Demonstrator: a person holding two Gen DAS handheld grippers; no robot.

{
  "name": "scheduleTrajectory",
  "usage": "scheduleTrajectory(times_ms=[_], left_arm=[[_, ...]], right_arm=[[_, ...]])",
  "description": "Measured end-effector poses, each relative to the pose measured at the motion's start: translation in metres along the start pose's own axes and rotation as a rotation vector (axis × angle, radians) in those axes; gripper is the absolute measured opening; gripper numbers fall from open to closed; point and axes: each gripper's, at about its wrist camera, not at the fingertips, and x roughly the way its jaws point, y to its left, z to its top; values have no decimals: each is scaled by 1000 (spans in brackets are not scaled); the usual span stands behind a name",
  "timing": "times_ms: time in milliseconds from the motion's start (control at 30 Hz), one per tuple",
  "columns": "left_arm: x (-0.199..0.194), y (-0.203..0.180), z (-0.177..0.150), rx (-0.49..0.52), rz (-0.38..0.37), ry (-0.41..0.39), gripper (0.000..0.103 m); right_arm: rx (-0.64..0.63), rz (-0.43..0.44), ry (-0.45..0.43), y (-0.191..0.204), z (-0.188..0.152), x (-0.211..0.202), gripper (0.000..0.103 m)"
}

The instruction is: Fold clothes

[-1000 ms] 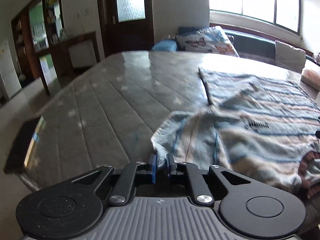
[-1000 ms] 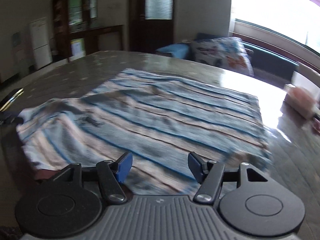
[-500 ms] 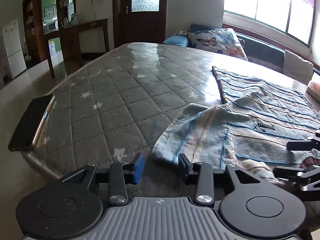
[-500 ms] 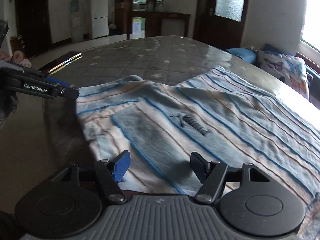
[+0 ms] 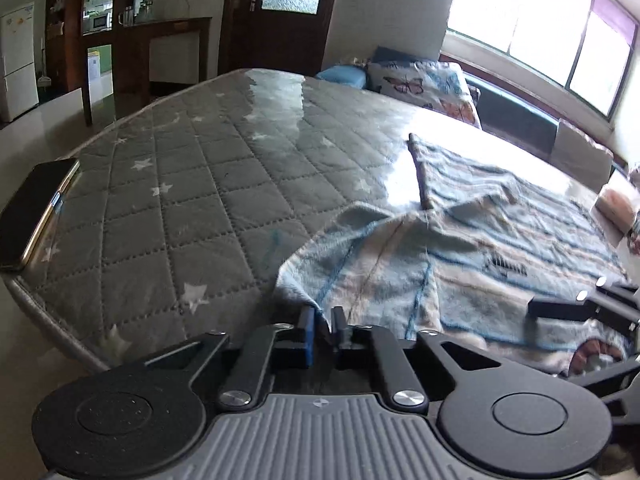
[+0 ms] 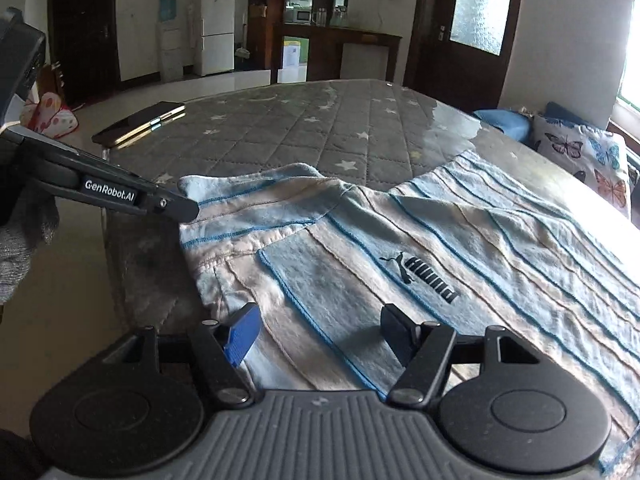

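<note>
Shirt lies spread on the mattress, toward its right side, sleeve edge at the near edge. My left gripper sits at that sleeve corner, cloth between its 2 fingers. My right gripper is over the shirt's near edge, to the right of the left one. Phone on mattress's far-left corner. Pillow behind the mattress, fridge further back across the rm.
</note>
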Motion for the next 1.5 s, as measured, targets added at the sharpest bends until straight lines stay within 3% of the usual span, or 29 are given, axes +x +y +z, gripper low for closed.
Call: scheduleTrajectory(times_ms=[233,467,733,933,1000,1067,1167,1267,1467,1500], left_arm=[[-18,-11,15,46,-56,-101,3],[-33,-49,22,162,-227,-172,3],[-26,-97,9,321,-406,-124,3],[-19,-115,-4,400,-486,-56,11],[-21,-113,-1,409,-490,-70,35],[-23,-106,5,397,-469,-97,41],[-20,-90,16,360,-407,-123,38],[-8,-73,23,309,-338,-104,36],[8,-58,27,272,-282,-82,33],[10,-58,26,273,-281,-79,33]], right_arm=[[10,15,-5,5,5,7,68],[7,11,-5,4,4,4,68],[77,-116,-16,-39,-11,-34,68],[146,-219,-16,-77,-23,-61,68],[165,-239,-18,-84,-26,-67,68],[174,-253,-19,-89,-27,-71,68],[185,-236,-22,-91,-25,-71,68],[206,-155,-19,-87,-24,-67,61],[191,-24,18,-65,-19,-44,40],[191,-7,29,-61,-18,-38,31]])
